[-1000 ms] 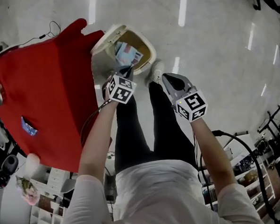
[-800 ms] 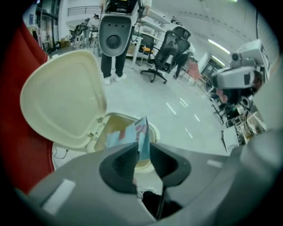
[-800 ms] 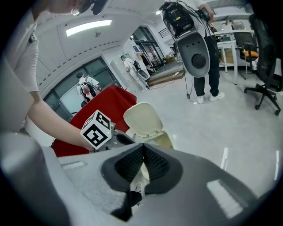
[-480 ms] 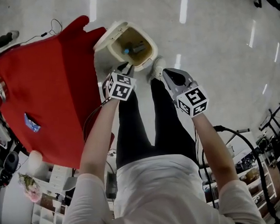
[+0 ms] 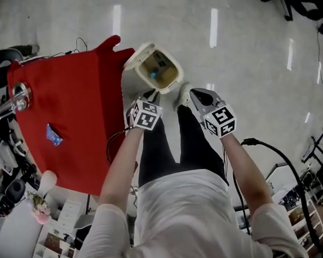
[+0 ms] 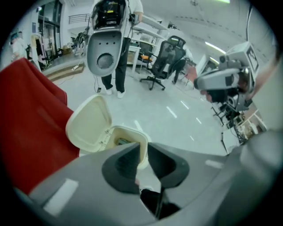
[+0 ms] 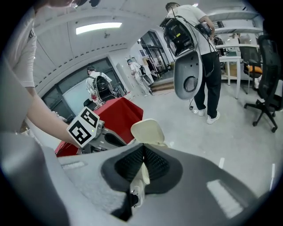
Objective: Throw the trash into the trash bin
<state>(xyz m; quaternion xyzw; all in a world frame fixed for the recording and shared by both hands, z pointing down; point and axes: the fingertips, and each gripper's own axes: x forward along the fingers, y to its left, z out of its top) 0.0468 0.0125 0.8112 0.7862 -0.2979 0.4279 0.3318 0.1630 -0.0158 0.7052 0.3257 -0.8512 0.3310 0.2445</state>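
The cream trash bin (image 5: 157, 71) stands on the floor by the red table, its lid (image 6: 90, 126) flipped back. Trash with a blue bit (image 5: 154, 74) lies at its bottom. My left gripper (image 5: 148, 97) hangs above the bin's near rim; its jaws are closing with a narrow gap and nothing between them (image 6: 142, 152). My right gripper (image 5: 195, 94) hovers to the right of the bin, over my shoe, jaws shut and empty (image 7: 142, 152). A blue wrapper (image 5: 54, 135) lies on the table.
The red-covered table (image 5: 71, 76) borders the bin on the left, with a metal object (image 5: 18, 99) at its far side. A person carrying a grey shell (image 6: 106, 44) stands beyond the bin, near an office chair (image 6: 166, 57). A black cable (image 5: 272, 157) runs at the right.
The paper trash seen at the bin's mouth under the left gripper has dropped inside. Both grippers have risen away from the bin, and the left jaws have parted.
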